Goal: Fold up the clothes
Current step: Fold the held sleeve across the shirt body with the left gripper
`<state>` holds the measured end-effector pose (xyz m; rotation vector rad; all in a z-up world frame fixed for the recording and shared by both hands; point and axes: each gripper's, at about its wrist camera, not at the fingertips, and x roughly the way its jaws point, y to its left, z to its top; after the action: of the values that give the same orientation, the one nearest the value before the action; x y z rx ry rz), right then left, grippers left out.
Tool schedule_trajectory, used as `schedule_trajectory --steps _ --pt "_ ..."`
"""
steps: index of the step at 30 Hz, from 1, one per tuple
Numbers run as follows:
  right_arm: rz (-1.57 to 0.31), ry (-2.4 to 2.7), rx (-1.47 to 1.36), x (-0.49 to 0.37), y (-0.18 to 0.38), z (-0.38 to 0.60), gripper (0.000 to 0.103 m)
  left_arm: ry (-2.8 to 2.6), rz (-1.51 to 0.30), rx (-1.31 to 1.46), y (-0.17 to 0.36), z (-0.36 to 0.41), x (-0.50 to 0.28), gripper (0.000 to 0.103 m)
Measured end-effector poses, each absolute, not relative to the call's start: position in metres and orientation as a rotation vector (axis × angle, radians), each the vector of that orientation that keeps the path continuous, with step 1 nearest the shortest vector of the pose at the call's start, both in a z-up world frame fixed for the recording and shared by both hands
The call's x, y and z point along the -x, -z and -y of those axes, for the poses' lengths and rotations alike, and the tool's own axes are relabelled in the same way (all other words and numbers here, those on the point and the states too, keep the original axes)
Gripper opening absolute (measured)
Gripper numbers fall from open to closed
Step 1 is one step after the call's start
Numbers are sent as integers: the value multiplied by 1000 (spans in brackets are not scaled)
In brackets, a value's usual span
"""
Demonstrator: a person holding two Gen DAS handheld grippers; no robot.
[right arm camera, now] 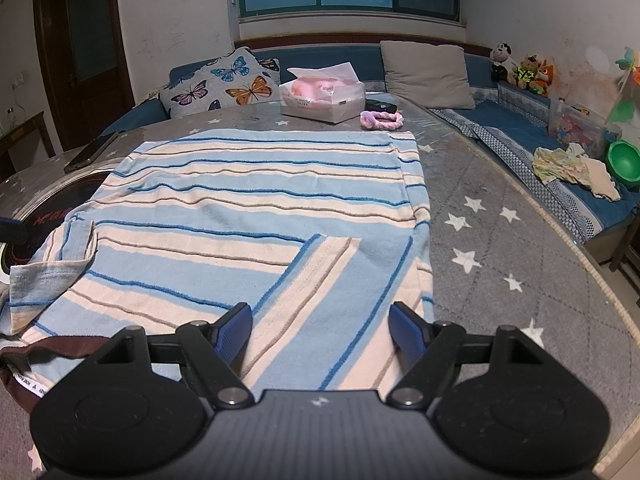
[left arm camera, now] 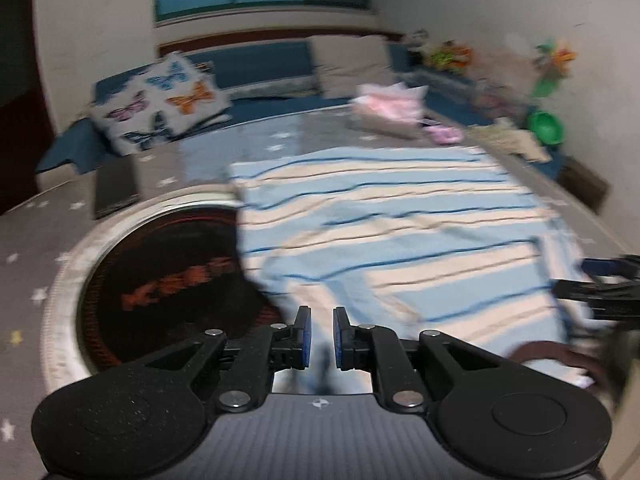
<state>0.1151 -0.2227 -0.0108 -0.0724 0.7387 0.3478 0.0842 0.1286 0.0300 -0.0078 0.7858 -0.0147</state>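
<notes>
A light blue and cream striped shirt (right arm camera: 248, 184) lies flat on the grey star-patterned table (right arm camera: 500, 240), its brown collar (right arm camera: 44, 350) at the near left. One sleeve (right arm camera: 320, 280) is folded in over the body; the other sleeve (right arm camera: 48, 268) lies crumpled at the left edge. My right gripper (right arm camera: 320, 320) hovers open over the folded sleeve, nothing between its fingers; it also shows as the right gripper (left arm camera: 600, 292) at the edge of the blurred left wrist view. My left gripper (left arm camera: 322, 328) is shut above the shirt's (left arm camera: 400, 220) near-left edge, with no cloth seen between its pads.
A round black cooktop (left arm camera: 168, 280) is set in the table left of the shirt, with a dark phone (right arm camera: 92, 152) beside it. A tissue box (right arm camera: 324, 98) and a pink scrunchie (right arm camera: 382, 120) sit beyond the shirt. A blue sofa (right arm camera: 520, 128) carries pillows, small clothes (right arm camera: 572, 168) and a green bowl (right arm camera: 624, 160).
</notes>
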Motion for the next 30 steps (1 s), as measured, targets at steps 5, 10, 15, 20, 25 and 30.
schedule_trajectory --steps 5,10,15,20,25,30 --pt "-738 -351 75 -115 11 222 79 -8 -830 -16 -9 -131 -101 12" --pt "-739 -352 81 -115 12 220 81 -9 -845 -53 -1 -124 -106 12" --pt "-739 -353 82 -115 12 220 82 2 -819 -58 -11 -120 -102 13" --pt "-739 -354 84 -115 12 219 83 17 -841 -80 -5 -115 -102 13" --pt "-740 -356 83 -116 12 220 83 14 -840 -88 -5 -114 -98 15" --pt "-740 -357 83 -116 12 220 83 28 -815 -80 -15 -116 -90 22"
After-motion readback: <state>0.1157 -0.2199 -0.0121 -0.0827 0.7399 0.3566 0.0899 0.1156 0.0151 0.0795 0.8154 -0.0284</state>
